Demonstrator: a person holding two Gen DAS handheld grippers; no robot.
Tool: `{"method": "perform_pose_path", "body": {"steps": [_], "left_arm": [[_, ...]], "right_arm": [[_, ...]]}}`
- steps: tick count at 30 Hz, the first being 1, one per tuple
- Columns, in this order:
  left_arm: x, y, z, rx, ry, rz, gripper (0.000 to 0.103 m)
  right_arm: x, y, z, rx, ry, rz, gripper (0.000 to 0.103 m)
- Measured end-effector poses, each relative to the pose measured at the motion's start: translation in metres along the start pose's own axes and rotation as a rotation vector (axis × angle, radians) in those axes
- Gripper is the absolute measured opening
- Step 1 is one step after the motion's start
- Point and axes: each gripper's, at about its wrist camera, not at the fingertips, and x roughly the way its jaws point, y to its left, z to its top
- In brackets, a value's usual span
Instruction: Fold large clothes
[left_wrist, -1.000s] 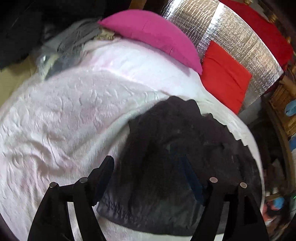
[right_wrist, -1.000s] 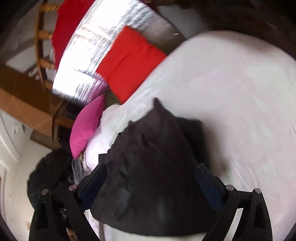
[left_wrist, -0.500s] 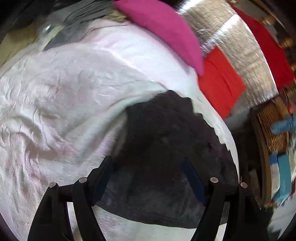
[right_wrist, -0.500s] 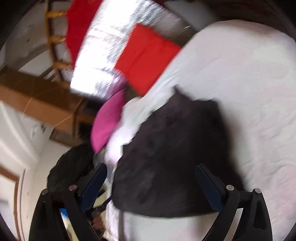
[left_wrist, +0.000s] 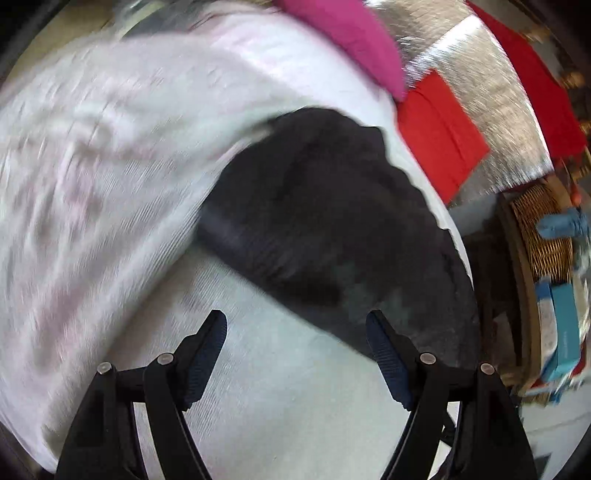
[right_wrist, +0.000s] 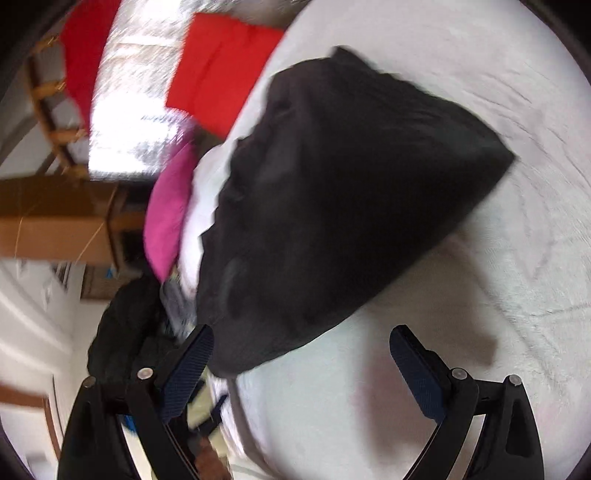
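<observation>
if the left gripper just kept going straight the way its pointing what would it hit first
Probably the white bedspread: bare cover fills the gap between the open left gripper fingers. The black garment lies just beyond, its edge near the right finger. Blur makes depth uncertain.

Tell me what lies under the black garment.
The black garment rests on the white bedspread, which shows all around it. Anything between its folds or beneath it is covered and cannot be seen.
</observation>
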Motion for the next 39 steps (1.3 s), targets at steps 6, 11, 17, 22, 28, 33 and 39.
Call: {"method": "perform_pose_path", "body": {"steps": [6, 11, 17, 22, 28, 33, 39], "left_arm": [[0.023, 0.017, 0.009, -0.168, -0.016, -0.085, 0.079], [0.039, 0.022, 0.018, -0.267, -0.046, -0.189, 0.079], [0.054, 0.026, 0.026, -0.352, -0.086, -0.277, 0.082], [0.051, 0.025, 0.022, -0.362, -0.119, -0.261, 0.061], [0.035, 0.006, 0.018, -0.237, -0.175, -0.22, 0.032], [0.012, -0.004, 0.015, -0.186, -0.188, -0.226, 0.028], [-0.014, 0.0, -0.01, -0.115, -0.136, -0.163, 0.028]], "right_arm": [[0.006, -0.025, 0.015, 0.139, -0.114, 0.042, 0.098], [0.009, -0.028, 0.03, 0.145, -0.178, 0.111, 0.098], [0.018, -0.018, 0.036, 0.111, -0.239, 0.097, 0.099], [0.017, -0.009, 0.035, 0.075, -0.282, -0.015, 0.069], [-0.001, 0.014, 0.028, -0.064, -0.33, -0.065, 0.04], [-0.022, 0.026, 0.016, -0.122, -0.349, -0.067, 0.036], [-0.046, 0.015, -0.003, -0.127, -0.305, -0.096, 0.036]]}}
